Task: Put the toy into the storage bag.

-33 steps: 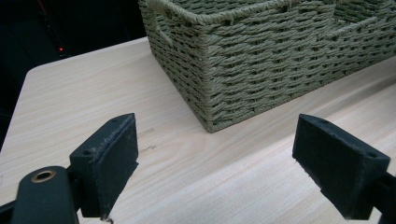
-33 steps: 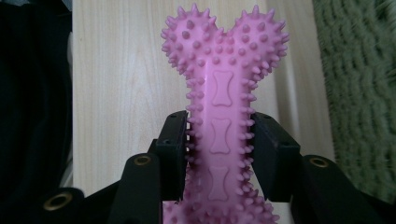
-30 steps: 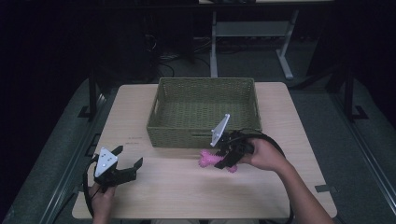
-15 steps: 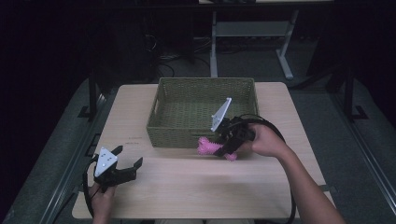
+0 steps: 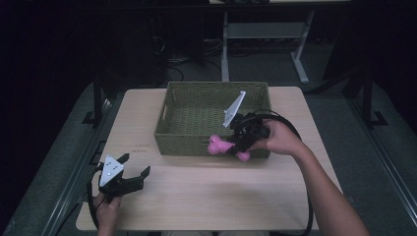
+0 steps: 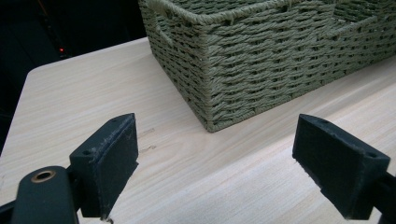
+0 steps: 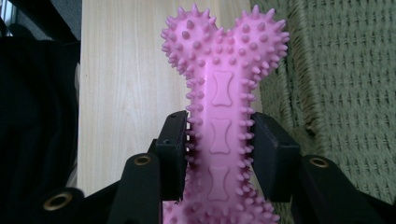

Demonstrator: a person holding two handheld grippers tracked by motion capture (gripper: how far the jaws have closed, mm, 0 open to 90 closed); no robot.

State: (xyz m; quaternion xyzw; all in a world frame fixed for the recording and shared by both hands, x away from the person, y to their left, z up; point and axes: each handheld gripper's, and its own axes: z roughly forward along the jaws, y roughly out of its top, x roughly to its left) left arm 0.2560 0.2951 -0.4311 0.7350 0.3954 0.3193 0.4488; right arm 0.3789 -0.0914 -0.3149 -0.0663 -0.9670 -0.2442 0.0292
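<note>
Gripping pink spiky bone toy point(image 7: 219, 116), right gripper point(image 5: 235, 146), over woven basket point(image 5: 196, 142) rim

A pink rubber bone-shaped toy covered in small spikes point(image 7: 222, 107), with little bone outlines moulded along its shaft, is clamped at mid-shaft and held off the desk. It hangs over the near rim of the olive-green woven rectangular basket point(image 5: 196, 105), toward the basket's 5 o'clock corner, its free knobbed end pointing toward 9 o'clock.

A pale wooden table point(image 5: 206, 196) carries a green woven basket point(image 5: 196, 120).
</note>
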